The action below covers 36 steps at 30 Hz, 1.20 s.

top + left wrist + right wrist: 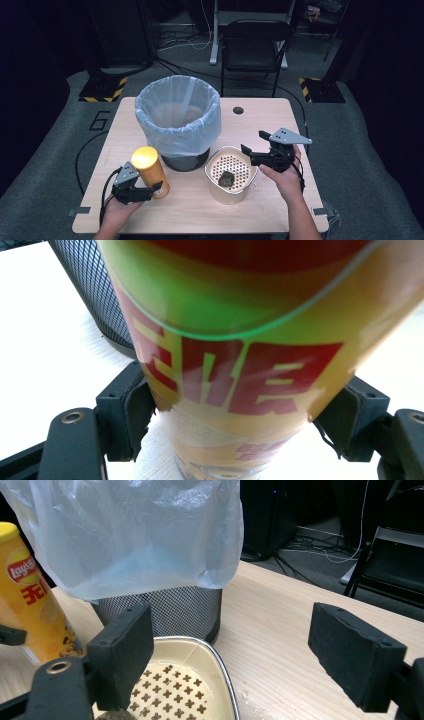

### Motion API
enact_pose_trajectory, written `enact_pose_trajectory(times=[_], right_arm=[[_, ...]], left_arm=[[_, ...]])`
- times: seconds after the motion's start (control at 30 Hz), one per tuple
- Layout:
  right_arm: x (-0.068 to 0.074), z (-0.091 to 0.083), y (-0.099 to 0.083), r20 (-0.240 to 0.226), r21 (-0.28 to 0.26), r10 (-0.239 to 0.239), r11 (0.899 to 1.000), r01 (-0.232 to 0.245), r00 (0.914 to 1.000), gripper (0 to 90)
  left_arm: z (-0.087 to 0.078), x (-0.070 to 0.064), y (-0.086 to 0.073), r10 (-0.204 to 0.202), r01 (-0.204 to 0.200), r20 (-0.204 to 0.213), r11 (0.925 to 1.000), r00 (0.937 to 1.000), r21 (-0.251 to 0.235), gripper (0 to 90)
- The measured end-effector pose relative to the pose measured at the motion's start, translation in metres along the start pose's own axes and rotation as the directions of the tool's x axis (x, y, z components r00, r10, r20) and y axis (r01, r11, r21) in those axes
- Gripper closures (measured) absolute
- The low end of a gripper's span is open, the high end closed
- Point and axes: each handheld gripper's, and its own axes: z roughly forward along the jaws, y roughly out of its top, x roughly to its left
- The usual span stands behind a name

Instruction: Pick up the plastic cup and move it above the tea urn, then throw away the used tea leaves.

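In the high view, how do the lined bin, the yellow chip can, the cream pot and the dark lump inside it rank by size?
Largest to smallest:
1. Lined bin
2. Cream pot
3. Yellow chip can, held by the left hand-held gripper; it looks narrower than the pot
4. Dark lump

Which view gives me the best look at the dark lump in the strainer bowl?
The high view: the lump lies in full sight on the perforated tray of the bowl. The right gripper view catches just its top edge at the bottom of the frame. In the left gripper view the can blocks it.
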Motion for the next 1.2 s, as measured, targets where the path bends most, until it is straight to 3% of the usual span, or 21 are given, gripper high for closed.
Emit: enact_pose_trajectory(times=[0.27, 0.47, 1.2], right_arm=[[-0.001, 0.000, -0.001, -0.003, 0.002, 0.001, 1.000, -0.001, 1.0000, 18.9], [-0.001, 0.001, -0.002, -0.007, 0.006, 0.000, 1.000, 0.000, 1.0000, 19.3], [-0.008, 0.009, -0.008, -0.013, 0.033, 0.019, 0.999, -0.018, 0.9997, 20.7]], left_arm=[[-0.026, -0.003, 0.026, -0.012, 0.013, 0.021, 0.9998, 0.9997, -0.017, 24.1], [-0.043, -0.005, 0.046, -0.021, 0.021, 0.037, 0.9998, 0.9991, 0.000, 24.2], [-0.066, -0.008, 0.094, 0.012, -0.012, 0.084, 0.9999, 0.9964, 0.003, 24.2]])
